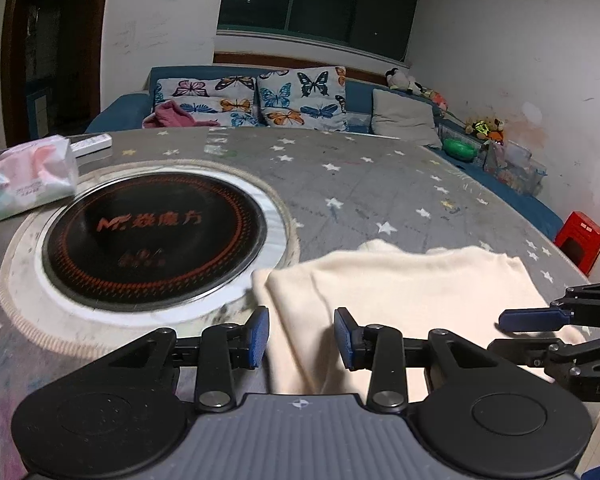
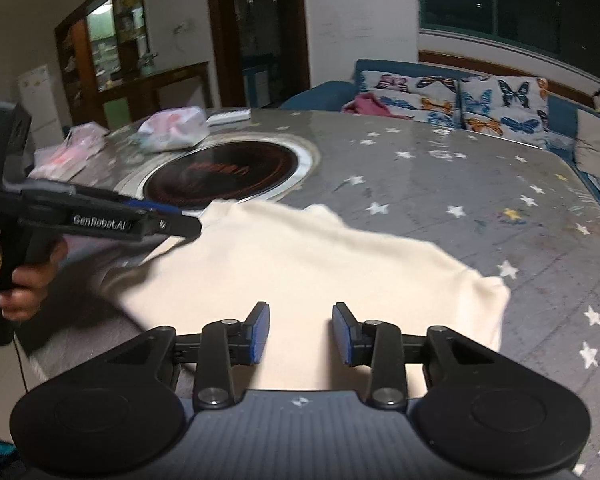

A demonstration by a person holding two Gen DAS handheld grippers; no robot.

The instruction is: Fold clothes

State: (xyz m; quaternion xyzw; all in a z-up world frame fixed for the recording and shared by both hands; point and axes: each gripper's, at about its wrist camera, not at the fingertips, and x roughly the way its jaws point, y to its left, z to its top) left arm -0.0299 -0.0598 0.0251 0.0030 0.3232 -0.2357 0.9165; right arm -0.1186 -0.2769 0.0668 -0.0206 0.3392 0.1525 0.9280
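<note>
A cream garment (image 1: pixel 400 292) lies folded on the near part of the star-patterned surface (image 1: pixel 380 176), its left edge just beside the round black hob (image 1: pixel 152 236) set into the surface. The left hand-held gripper (image 1: pixel 301 338) hovers over the garment's near left part with its blue pads (image 1: pixel 260 332) spread apart and nothing between them. The right hand-held gripper (image 2: pixel 300 334) sits over the garment's near edge, its jaws likewise spread and empty; in the left view one of its fingers (image 1: pixel 534 317) reaches in over the garment's right corner. In the right view the left hand-held gripper appears from the side at the garment's far left corner, held by a hand (image 2: pixel 28 276), though motion blur makes it hard to tell whether it touches the cloth. A tissue pack (image 1: pixel 32 176) and a white remote (image 1: pixel 90 145) rest beyond the hob. Behind the surface stands a blue sofa (image 1: pixel 360 96) with butterfly cushions (image 1: pixel 300 98).
</note>
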